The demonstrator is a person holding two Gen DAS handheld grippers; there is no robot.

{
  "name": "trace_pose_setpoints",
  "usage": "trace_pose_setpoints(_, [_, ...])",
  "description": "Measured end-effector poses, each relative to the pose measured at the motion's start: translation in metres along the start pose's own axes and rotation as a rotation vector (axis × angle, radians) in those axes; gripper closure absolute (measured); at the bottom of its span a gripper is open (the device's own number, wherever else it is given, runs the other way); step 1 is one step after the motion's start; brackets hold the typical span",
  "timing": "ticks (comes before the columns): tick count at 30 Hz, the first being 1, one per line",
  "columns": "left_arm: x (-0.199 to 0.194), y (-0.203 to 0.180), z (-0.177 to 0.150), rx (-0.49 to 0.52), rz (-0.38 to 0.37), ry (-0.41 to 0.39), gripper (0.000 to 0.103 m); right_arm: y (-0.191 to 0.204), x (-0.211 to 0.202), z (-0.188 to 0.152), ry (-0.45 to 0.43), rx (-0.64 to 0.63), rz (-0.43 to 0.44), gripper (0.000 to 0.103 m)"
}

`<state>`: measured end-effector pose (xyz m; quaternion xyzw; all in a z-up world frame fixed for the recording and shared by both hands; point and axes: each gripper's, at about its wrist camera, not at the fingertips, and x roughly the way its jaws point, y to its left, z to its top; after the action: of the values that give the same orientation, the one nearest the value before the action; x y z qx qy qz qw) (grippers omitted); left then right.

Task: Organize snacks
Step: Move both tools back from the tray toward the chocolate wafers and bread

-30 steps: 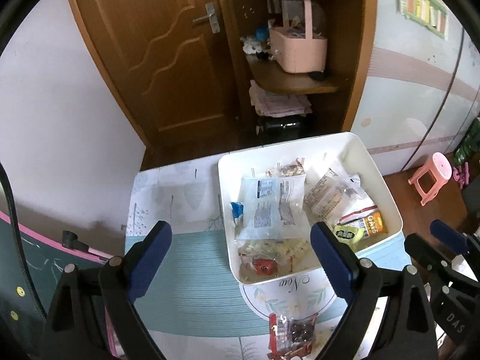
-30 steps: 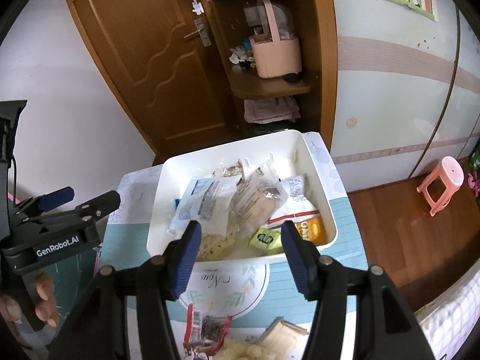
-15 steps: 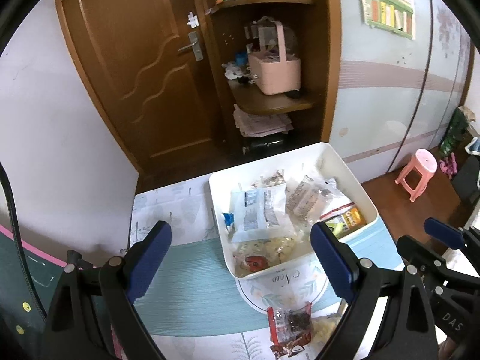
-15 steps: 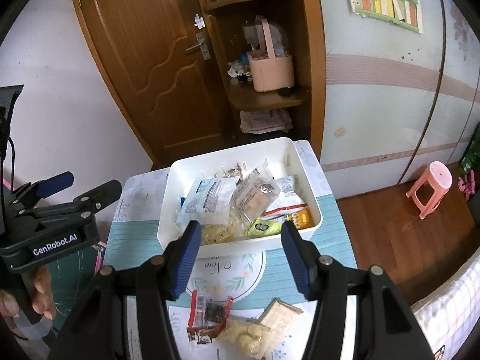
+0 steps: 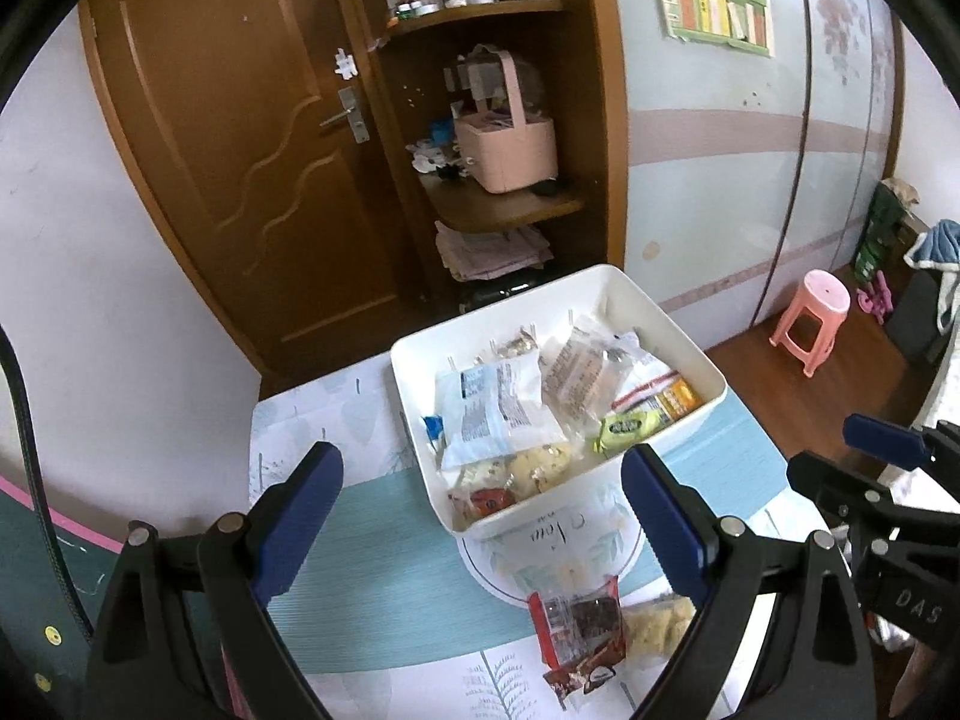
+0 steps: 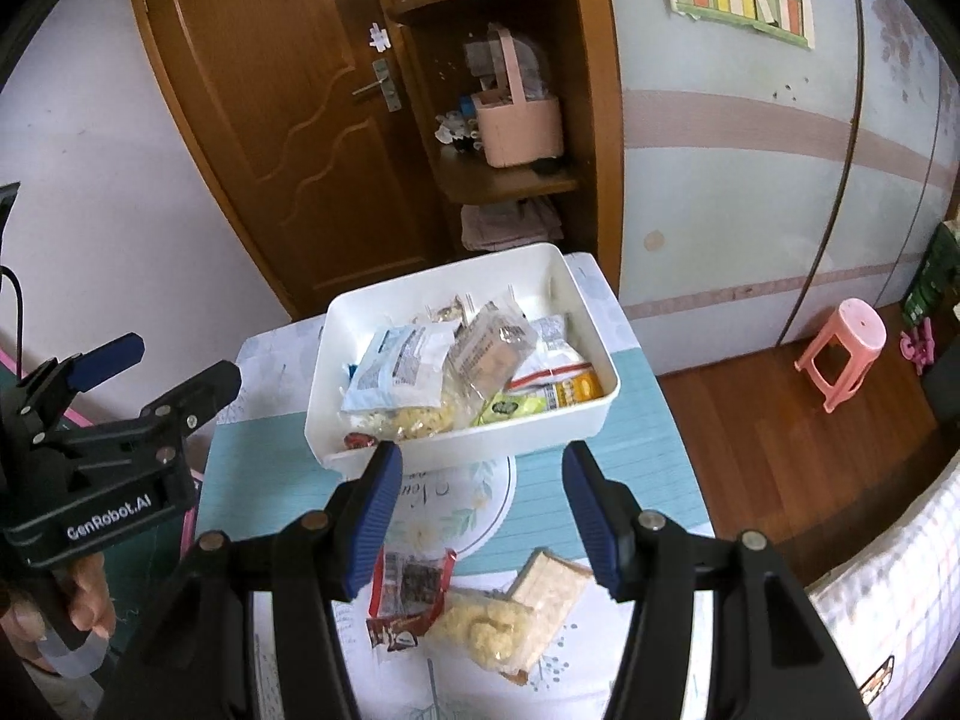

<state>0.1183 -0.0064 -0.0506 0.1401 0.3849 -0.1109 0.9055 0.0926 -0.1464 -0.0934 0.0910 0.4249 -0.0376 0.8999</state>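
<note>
Both claws, the left gripper [image 5: 480, 516] and right gripper [image 6: 480, 516], are released and hold nothing. The white plastic bin [image 6: 585, 324] of snacks sits at 12 o'clock; a red-edged clear snack packet [image 6: 408, 591] lies at 6 o'clock.

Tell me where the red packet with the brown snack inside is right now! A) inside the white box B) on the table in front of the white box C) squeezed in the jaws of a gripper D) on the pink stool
B: the red packet lies flat on the table, in front of the white box, with both grippers' jaws open and holding nothing.
</note>
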Motion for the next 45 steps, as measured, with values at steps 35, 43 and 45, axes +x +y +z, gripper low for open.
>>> trace_pose_setpoints(35, [0.097,-0.032,-0.165,0.168,-0.109,0.390,0.009,-0.050,0.096,-0.150,0.348,0.192,0.110,0.047])
trace_pose_setpoints(43, [0.118,-0.050,-0.183,0.183,-0.201,0.474,0.009,-0.030,0.131,-0.152,0.380,0.114,0.100,0.047])
trace_pose_setpoints(45, [0.123,-0.054,-0.188,0.185,-0.219,0.493,0.009,-0.025,0.139,-0.154,0.395,0.097,0.103,0.047])
